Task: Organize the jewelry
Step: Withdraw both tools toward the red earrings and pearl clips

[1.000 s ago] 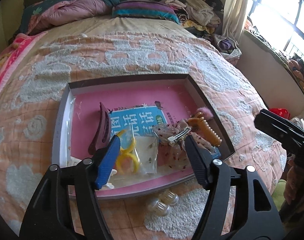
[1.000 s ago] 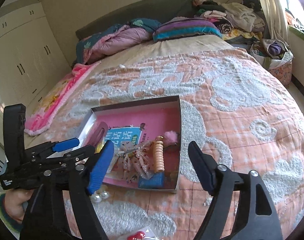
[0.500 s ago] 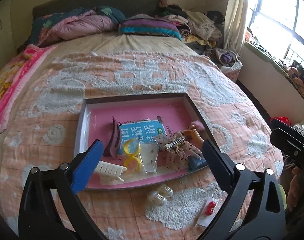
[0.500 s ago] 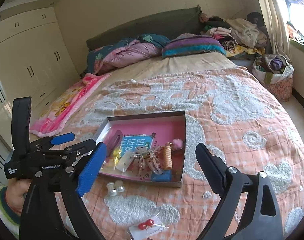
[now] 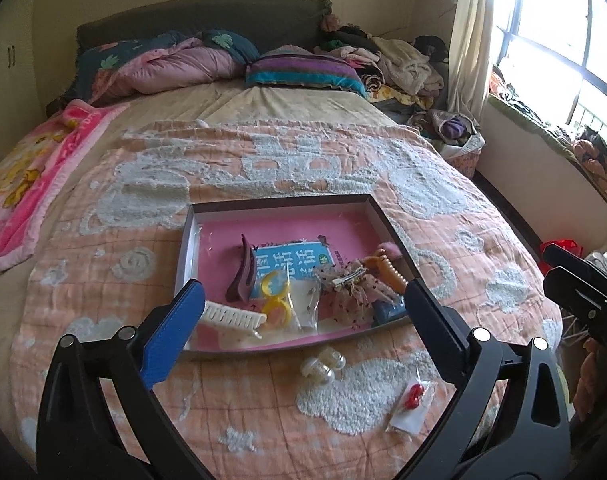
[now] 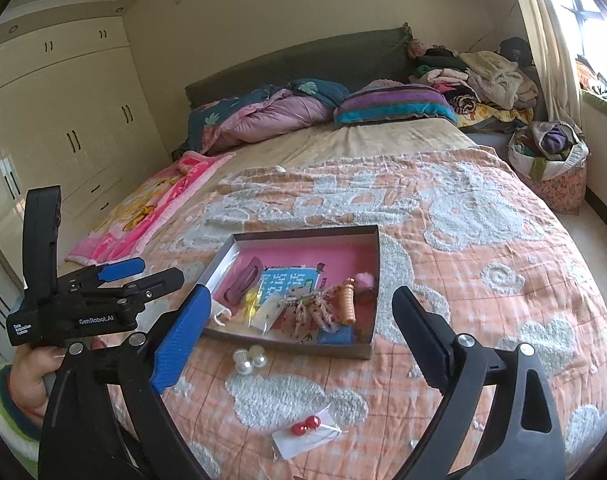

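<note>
Both the left hand-held gripper (image 5: pixel 303 312) and the right hand-held gripper (image 6: pixel 301 316) hang wide and empty above the bed (image 6: pixel 483 272). The box (image 5: pixel 387 220) holds clips; pearl earrings (image 5: pixel 323 366) and red earrings (image 6: pixel 305 426) lie just outside

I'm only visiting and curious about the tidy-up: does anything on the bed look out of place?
Yes. Two pieces lie outside the box: a pearl cluster on the quilt just by its near wall, and red bead earrings on a card nearer the cameras. Everything else sits jumbled inside. Both grippers are open, holding nothing.
</note>
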`<state>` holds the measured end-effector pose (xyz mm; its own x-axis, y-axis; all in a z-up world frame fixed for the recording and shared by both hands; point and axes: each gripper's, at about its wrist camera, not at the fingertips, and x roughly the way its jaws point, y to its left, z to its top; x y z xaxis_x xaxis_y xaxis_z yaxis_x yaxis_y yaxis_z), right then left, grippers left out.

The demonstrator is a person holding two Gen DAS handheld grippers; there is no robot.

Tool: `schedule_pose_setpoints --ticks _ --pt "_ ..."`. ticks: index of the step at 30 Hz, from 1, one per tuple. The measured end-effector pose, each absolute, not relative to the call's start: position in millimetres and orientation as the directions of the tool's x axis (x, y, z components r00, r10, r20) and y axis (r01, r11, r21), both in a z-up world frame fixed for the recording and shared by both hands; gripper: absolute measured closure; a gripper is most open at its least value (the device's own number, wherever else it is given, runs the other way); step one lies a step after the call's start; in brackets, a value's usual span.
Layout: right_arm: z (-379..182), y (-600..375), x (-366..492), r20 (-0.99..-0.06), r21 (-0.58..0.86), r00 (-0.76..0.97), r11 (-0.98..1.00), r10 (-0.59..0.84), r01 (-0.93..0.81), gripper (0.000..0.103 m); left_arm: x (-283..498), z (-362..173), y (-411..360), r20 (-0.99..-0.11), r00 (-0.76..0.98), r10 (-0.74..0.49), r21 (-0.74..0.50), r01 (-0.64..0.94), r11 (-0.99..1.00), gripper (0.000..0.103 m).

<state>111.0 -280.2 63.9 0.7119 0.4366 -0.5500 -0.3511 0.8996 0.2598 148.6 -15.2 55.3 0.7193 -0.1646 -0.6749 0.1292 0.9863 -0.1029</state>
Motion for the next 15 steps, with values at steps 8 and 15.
schedule_pose_setpoints --ticks 8,15 --pt "52 -274 96 -0.571 0.259 0.688 0.893 0.449 -0.368 0.012 131 46 -11 -0.687 0.713 -0.143 -0.081 0.12 0.989 0.01" --pt "35 -269 84 -0.607 0.24 0.661 0.895 0.44 -0.375 0.012 118 35 -10 -0.701 0.702 -0.125 -0.064 0.113 0.992 0.01"
